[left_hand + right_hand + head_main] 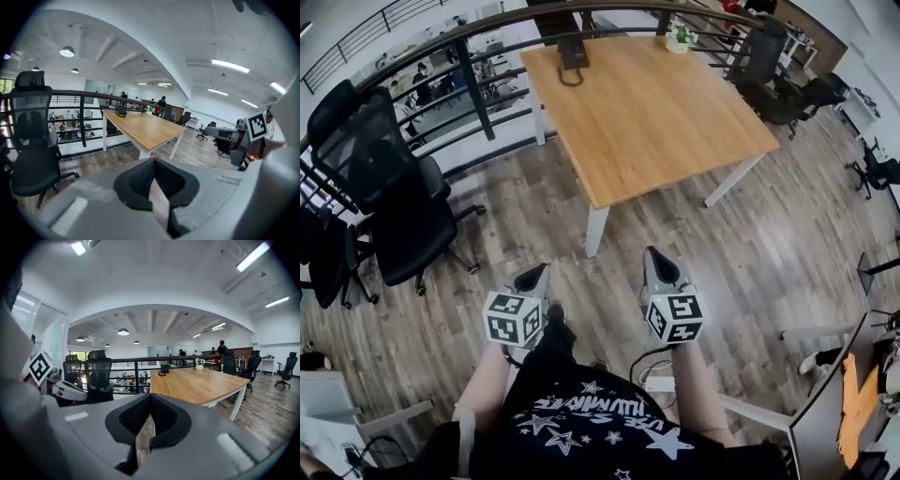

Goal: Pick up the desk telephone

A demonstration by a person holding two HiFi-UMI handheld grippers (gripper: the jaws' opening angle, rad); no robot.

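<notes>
The black desk telephone [572, 52] stands at the far end of a wooden table [666, 122], its cord curled beside it. It shows small and distant in the left gripper view [121, 111] and in the right gripper view [164, 369]. Both grippers are held low in front of the person, well short of the table's near corner. My left gripper [534, 277] points toward the table with its jaws shut and nothing between them [153, 162]. My right gripper [660, 266] is beside it, its jaws likewise shut and empty [149, 397].
Black office chairs [403, 202] stand to the left by a dark railing [478, 89]. More chairs [764, 56] sit at the table's far right, and a small potted plant [680, 39] is on its far edge. A monitor edge [825, 412] is at lower right. Wood floor lies between me and the table.
</notes>
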